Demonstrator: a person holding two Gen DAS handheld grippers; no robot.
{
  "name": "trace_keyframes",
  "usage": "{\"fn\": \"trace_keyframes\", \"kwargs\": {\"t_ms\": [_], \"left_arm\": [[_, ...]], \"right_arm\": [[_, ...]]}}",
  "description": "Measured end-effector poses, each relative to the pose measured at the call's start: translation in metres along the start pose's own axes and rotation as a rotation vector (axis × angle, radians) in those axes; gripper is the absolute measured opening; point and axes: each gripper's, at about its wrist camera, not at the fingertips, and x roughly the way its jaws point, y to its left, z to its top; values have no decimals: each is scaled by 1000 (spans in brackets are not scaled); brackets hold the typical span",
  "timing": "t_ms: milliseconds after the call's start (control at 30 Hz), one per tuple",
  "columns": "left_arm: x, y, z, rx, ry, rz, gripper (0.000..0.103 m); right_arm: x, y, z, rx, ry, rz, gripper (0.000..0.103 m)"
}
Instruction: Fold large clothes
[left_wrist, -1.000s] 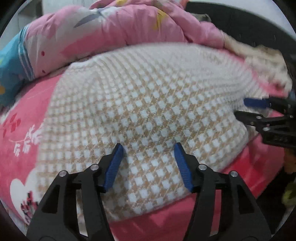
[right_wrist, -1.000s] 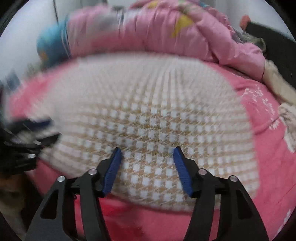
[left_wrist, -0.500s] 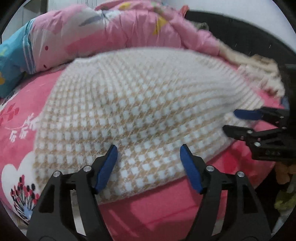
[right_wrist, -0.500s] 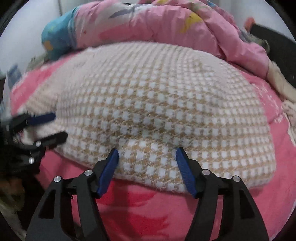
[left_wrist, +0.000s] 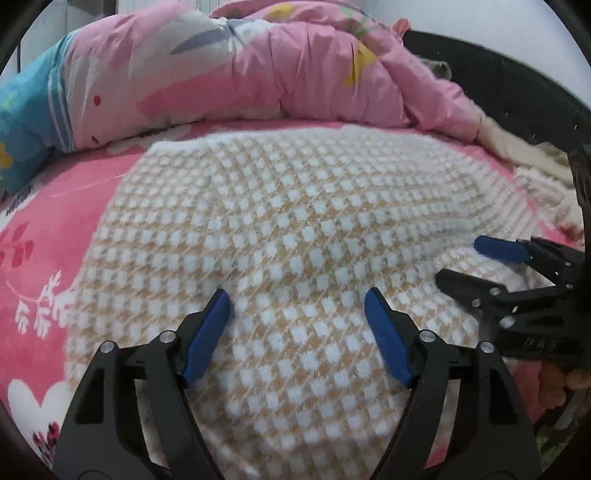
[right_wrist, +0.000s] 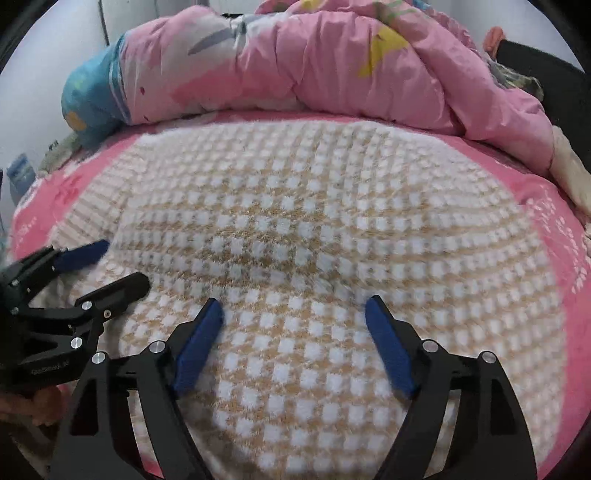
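Observation:
A fuzzy tan-and-white checked garment (left_wrist: 295, 236) lies spread flat on the pink bed sheet (left_wrist: 48, 236); it also fills the right wrist view (right_wrist: 295, 229). My left gripper (left_wrist: 297, 299) is open and empty, low over the garment's near part. My right gripper (right_wrist: 293, 306) is open and empty, also low over its near part. The right gripper shows at the right of the left wrist view (left_wrist: 465, 262). The left gripper shows at the left of the right wrist view (right_wrist: 122, 264). Both have blue pads.
A bunched pink quilt (left_wrist: 258, 62) with a blue end (left_wrist: 22, 110) lies along the far side of the bed. A dark headboard or frame (left_wrist: 498, 81) stands at the far right, with cream cloth (left_wrist: 517, 147) below it.
Both grippers have moved forward and lower over the garment, which now reaches under the fingers; half a second ago its near hem lay at the fingertips. Both stay open.

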Motion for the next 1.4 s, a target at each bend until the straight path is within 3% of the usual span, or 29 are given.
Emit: {"fn": "trace_keyframes", "kwargs": {"t_ms": [133, 200, 267, 400, 467, 567, 667, 767, 900, 1067, 1233, 1400], "left_arm": [[-39, 34, -17, -106, -67, 2, 73], [-28, 57, -20, -189, -6, 51, 73], [-9, 68, -20, -224, 33, 42, 73], [-33, 60, -21, -205, 8, 55, 73], [-59, 58, -33, -206, -21, 29, 73], [-83, 59, -67, -223, -25, 30, 74], [-65, 55, -74, -224, -16, 40, 74], [-53, 43, -70, -171, -33, 100, 74], [-72, 38, -62, -181, -63, 38, 74], [-115, 20, -72, -170, -104, 1, 87], [-151, 4, -78, -164, -137, 22, 95], [-174, -5, -80, -170, -173, 63, 95]], "right_arm": [[-35, -30, -12, 39, -86, -112, 77], [-22, -52, -21, 93, -38, -151, 77], [5, -77, -27, 133, 10, -120, 79], [-20, -63, -24, 126, 0, -139, 79], [-49, -48, -35, 126, -41, -86, 80], [-73, -36, -66, 85, -59, -138, 84], [-52, -43, -96, 75, 41, -170, 87], [-59, -40, -97, 81, 52, -182, 87], [-98, -27, -98, 96, -9, -165, 88], [-134, -4, -113, 104, -55, -110, 93], [-159, 16, -123, 102, -94, -91, 95], [-174, 33, -120, 77, -133, -98, 97]]}}
